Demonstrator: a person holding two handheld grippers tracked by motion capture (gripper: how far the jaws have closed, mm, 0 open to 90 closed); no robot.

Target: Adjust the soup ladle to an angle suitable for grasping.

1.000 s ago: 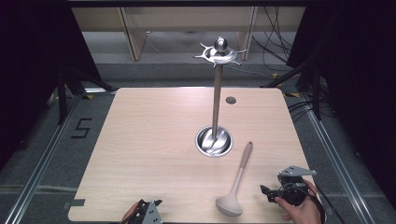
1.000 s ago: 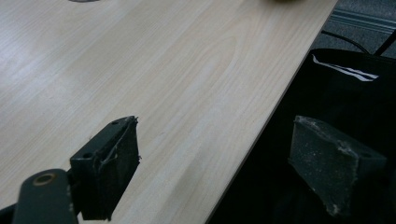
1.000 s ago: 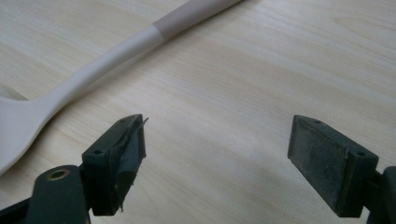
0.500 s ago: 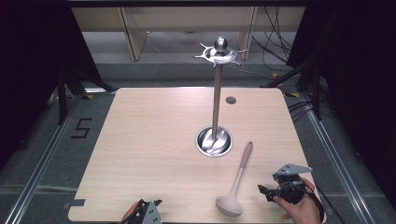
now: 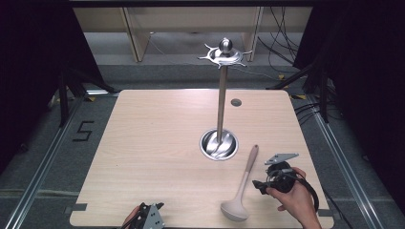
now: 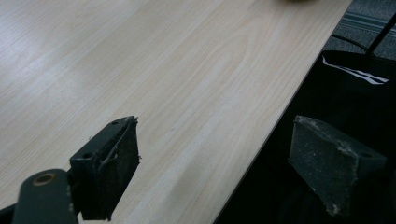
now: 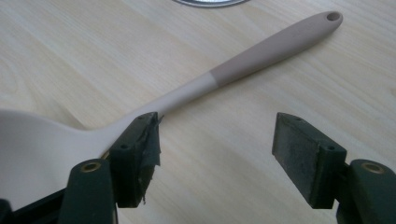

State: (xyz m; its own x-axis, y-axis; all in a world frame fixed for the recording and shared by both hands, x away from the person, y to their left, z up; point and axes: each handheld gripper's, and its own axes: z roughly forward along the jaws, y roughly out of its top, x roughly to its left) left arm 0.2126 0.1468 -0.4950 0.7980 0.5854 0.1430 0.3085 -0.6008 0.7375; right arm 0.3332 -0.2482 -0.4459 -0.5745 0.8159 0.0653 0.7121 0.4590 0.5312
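Ladle flat on counter, near front edge on right side; bowl toward front, handle angled up and away toward stand base. Pale bowl and lower shaft, darker tan grip with hole at tip, as seen in right gripper view.

Right gripper held in hand just right of ladle shaft, above counter, not touching ladle. Jaws spread, nothing between them but bare wood; had just been narrowing, still well apart. In right gripper view, one pad in front of ladle neck where shaft met bowl, other pad out over bare counter.

Left gripper at front edge of counter, left of centre, partly cut off by frame. In left gripper view, jaws spread wide and empty, one pad over wood, other beyond counter edge over dark floor.

Metal stand at centre of counter: round shiny base, upright pole, hooked crown on top. Small dark disc farther back on counter, well apart from ladle.
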